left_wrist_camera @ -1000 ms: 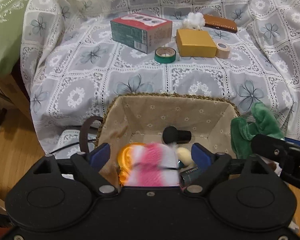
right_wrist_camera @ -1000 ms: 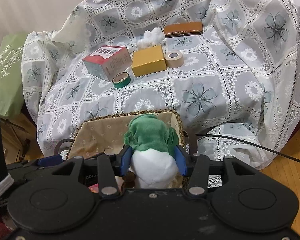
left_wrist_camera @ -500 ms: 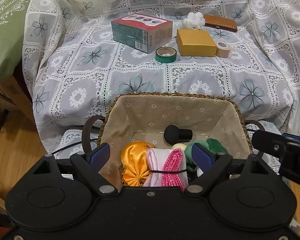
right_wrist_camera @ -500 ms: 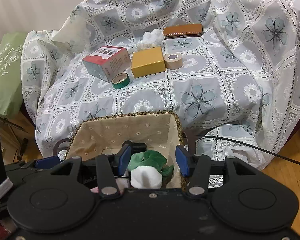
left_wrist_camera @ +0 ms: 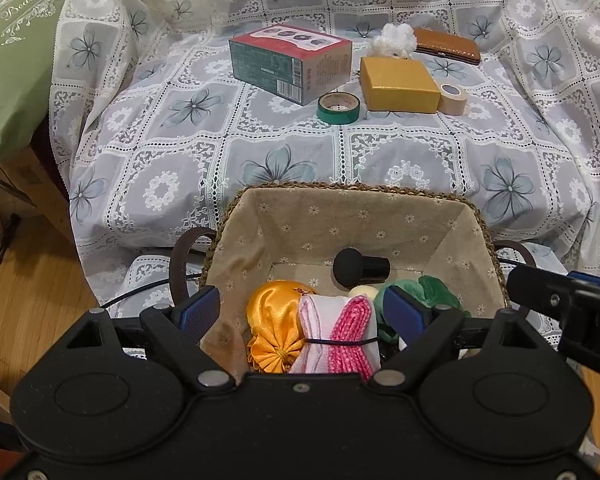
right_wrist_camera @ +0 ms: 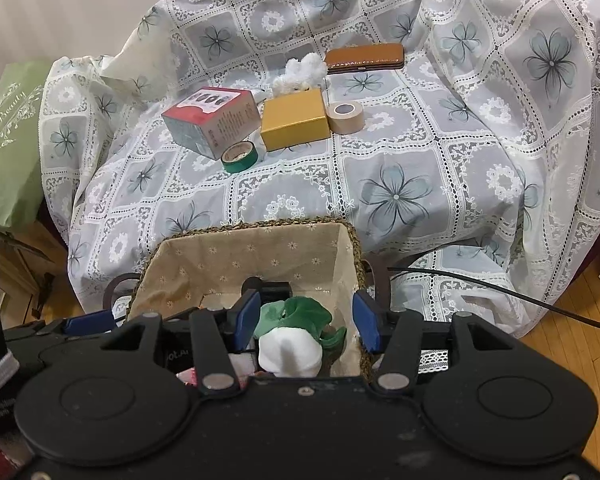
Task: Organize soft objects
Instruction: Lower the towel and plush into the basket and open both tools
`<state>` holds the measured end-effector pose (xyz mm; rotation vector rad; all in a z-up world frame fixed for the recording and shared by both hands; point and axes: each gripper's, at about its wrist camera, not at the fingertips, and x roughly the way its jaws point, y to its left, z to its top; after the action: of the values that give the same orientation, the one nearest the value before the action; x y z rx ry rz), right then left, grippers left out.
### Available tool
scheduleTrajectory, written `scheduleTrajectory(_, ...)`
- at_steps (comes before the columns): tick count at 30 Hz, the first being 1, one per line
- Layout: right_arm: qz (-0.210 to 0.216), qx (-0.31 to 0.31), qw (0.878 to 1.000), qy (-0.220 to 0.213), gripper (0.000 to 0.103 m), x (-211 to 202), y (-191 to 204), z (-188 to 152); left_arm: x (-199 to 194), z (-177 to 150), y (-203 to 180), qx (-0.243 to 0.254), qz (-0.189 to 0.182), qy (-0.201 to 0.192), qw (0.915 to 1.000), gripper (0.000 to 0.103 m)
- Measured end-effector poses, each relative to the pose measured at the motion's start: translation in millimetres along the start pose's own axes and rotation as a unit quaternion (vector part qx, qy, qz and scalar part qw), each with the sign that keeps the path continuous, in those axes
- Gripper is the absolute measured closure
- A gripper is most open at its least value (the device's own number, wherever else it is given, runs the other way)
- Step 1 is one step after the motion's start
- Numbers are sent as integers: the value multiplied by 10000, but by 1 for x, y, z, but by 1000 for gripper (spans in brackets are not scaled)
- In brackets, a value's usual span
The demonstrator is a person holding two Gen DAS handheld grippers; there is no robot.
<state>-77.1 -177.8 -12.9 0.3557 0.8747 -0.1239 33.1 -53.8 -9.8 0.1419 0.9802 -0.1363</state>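
A lined woven basket [left_wrist_camera: 380,216] [right_wrist_camera: 260,252] stands on the floor in front of the covered chair. In it lie an orange satin pouch [left_wrist_camera: 274,322], a pink and white cloth bundle [left_wrist_camera: 336,336], a green and white plush toy [left_wrist_camera: 436,294] [right_wrist_camera: 296,336] and a black brush [left_wrist_camera: 360,266]. My left gripper [left_wrist_camera: 306,312] is open above the pouch and bundle, holding nothing. My right gripper [right_wrist_camera: 306,320] is open above the plush toy, which lies loose in the basket. A white fluffy toy [left_wrist_camera: 394,40] [right_wrist_camera: 300,74] sits on the chair behind the yellow box.
On the chair's lace cover [left_wrist_camera: 300,152] stand a red and green box [left_wrist_camera: 290,62], a yellow box [left_wrist_camera: 398,84], green tape [left_wrist_camera: 338,108], beige tape [left_wrist_camera: 452,98] and a brown case [left_wrist_camera: 446,46]. A green bag [left_wrist_camera: 12,52] is at left. A black cable [right_wrist_camera: 500,296] runs right.
Both grippers have opened. The cloth bundle dropped from the left one and the green plush from the right one, and both now lie in the basket.
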Motion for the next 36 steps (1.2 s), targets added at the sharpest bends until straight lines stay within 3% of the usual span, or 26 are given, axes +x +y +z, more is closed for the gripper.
scheduleTrajectory(36,-28,-95,9999,43,40,7,-1,5,5,1,2,-32,14,65,10000,16)
